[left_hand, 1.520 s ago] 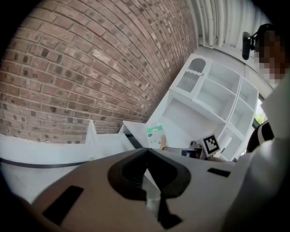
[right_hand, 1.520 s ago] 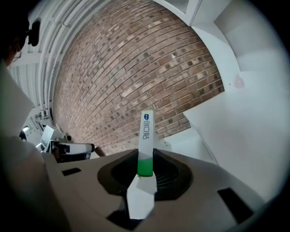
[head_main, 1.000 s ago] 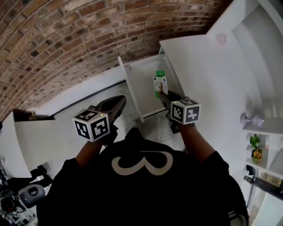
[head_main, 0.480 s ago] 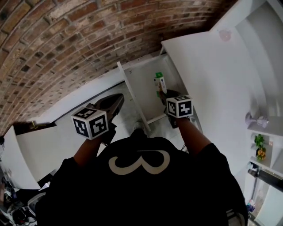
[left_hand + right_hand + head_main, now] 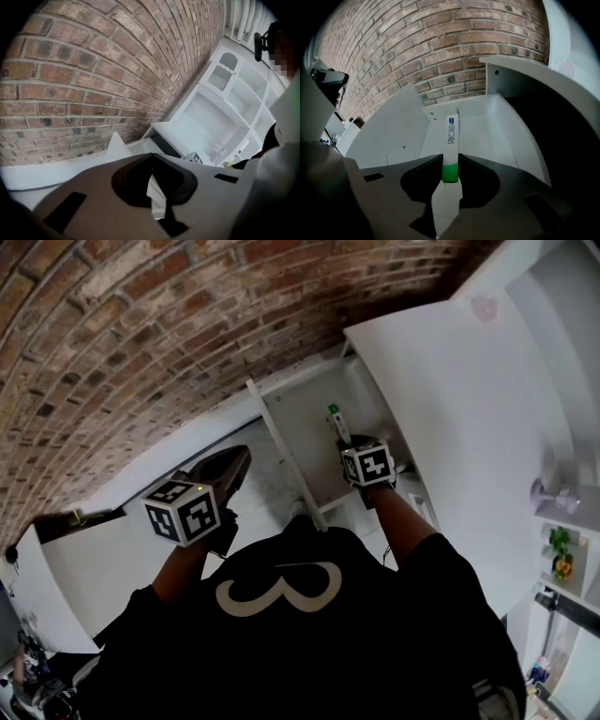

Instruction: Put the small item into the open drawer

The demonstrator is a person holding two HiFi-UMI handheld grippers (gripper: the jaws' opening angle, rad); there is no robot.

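Note:
A small white box with a green end (image 5: 450, 150) is pinched edge-on between the jaws of my right gripper (image 5: 450, 159), which is shut on it. It hangs over the inside of the open white drawer (image 5: 492, 136). From the head view the small box (image 5: 334, 420) pokes out ahead of the right gripper (image 5: 345, 439), above the drawer (image 5: 300, 418). My left gripper (image 5: 234, 460) hovers left of the drawer, over the floor. Its jaws meet at the tips (image 5: 150, 157) with nothing between them.
A brick wall (image 5: 141, 343) runs behind the drawer. The white cabinet top (image 5: 441, 381) lies to the drawer's right, with shelves (image 5: 562, 521) holding small objects further right. A white panel (image 5: 84, 559) stands at the left.
The right gripper and the box have moved forward and deeper over the drawer. The left gripper has drifted slightly left with the head view's shift.

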